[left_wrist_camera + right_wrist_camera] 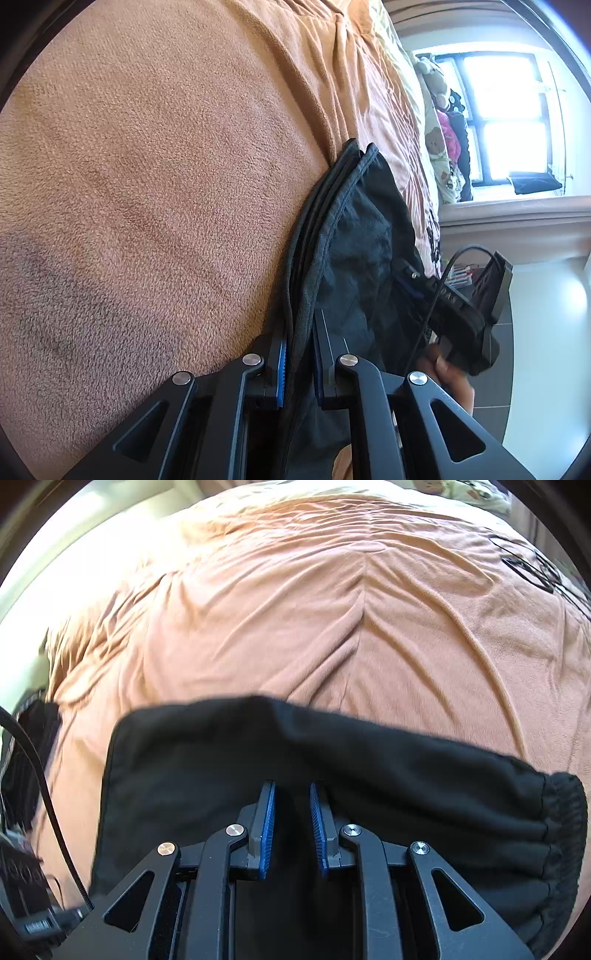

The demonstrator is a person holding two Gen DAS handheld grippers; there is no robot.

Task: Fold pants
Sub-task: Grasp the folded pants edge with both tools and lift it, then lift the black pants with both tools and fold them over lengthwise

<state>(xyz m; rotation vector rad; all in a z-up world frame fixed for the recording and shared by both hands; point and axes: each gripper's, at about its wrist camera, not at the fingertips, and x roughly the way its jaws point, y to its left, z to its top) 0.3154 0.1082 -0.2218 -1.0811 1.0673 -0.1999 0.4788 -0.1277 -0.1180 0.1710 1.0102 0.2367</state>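
The black pants (332, 760) lie folded on an orange-brown blanket (295, 609), the elastic waistband (565, 830) at the right. My right gripper (291, 805) rests on top of them, its blue pads a little apart with dark cloth between; I cannot tell whether they pinch it. In the left wrist view the pants (369, 229) stand edge-on, showing several stacked layers. My left gripper (299, 332) is shut on the grey layered edge (303, 295) of the pants. The right gripper body (465, 314) and the hand holding it show at the right.
The blanket (147, 184) covers the bed on all sides of the pants. A window (506, 110) and soft toys (439, 140) stand beyond the bed's far end. A black cable (48, 794) and the left gripper body (26, 886) sit at the left edge.
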